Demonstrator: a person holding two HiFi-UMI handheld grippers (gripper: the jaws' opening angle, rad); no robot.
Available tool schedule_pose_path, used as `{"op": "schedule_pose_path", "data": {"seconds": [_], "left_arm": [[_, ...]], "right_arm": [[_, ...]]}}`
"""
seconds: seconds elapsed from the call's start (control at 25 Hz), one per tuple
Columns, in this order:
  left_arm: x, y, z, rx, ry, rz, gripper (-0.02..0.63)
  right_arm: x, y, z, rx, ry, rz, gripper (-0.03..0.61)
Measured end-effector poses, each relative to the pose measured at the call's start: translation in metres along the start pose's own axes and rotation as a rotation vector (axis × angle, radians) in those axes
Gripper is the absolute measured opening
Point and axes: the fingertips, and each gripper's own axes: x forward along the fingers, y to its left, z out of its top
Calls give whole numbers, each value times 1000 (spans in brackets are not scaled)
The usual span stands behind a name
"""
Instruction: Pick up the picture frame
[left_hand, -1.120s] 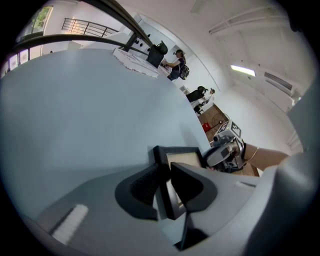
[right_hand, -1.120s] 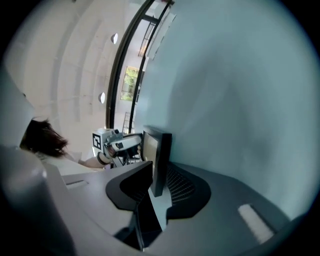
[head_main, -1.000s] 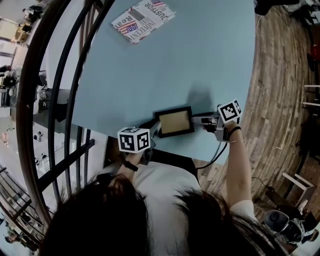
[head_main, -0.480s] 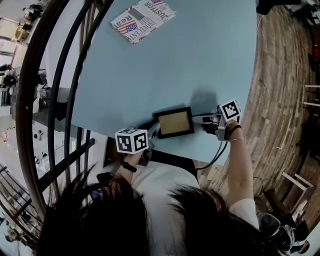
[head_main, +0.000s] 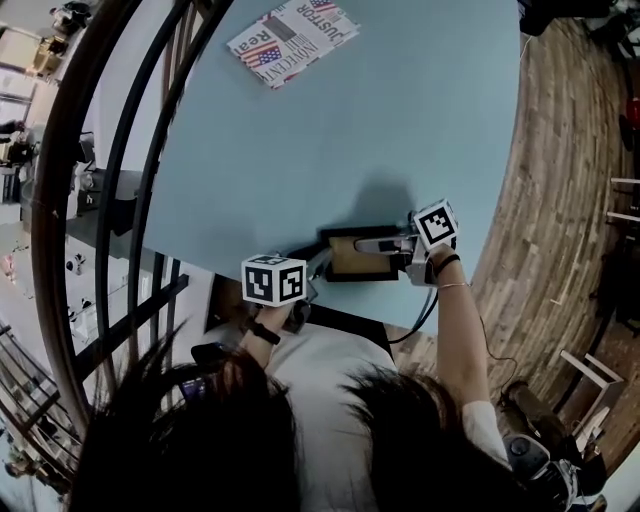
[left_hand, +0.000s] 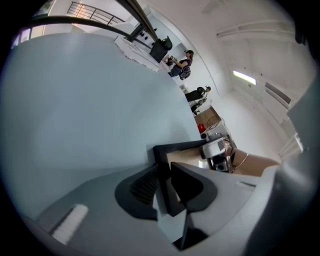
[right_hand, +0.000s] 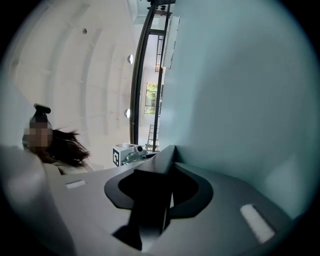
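Note:
The picture frame (head_main: 345, 264), black with a tan centre, sits at the near edge of the pale blue table (head_main: 400, 120). My left gripper (head_main: 318, 266) is shut on its left border; in the left gripper view that border (left_hand: 165, 152) stands between the pads (left_hand: 145, 185). My right gripper (head_main: 368, 244) reaches in from the right over the frame. In the right gripper view the frame (right_hand: 162, 160) runs edge-on between the jaws. These jaws have just been opening, and a thin sliver of light shows beside one pad.
A folded newspaper (head_main: 293, 28) lies at the far side of the table. A dark metal railing (head_main: 110, 180) curves along the left. Wooden floor (head_main: 560, 200) lies to the right. The person's head and shoulders fill the bottom of the head view.
My right gripper has slid left, from the frame's right edge to over its middle. The frame now looks flatter and more foreshortened. The left gripper has hardly moved.

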Motion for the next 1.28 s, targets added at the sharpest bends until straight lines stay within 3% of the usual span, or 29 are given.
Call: {"op": "schedule_pose_path", "data": {"seconds": [0.28,0.4,0.76,1.28], "left_arm": [[0,1,-2,11,-4,8,138],[2,0,-1,9,-6,5,138],[-2,-4,-4,41,-8,6,143],[-16,-26,16,141,-56,-6,143]], "right_arm": [[-5,-5,-4,-9,-23,-49,100],[-7,-12,-4,-21,-37,-97,21],[-8,-11,-11,-12,-80,-106,11],[-21,17,-7,-105,-187,-118,11]]}}
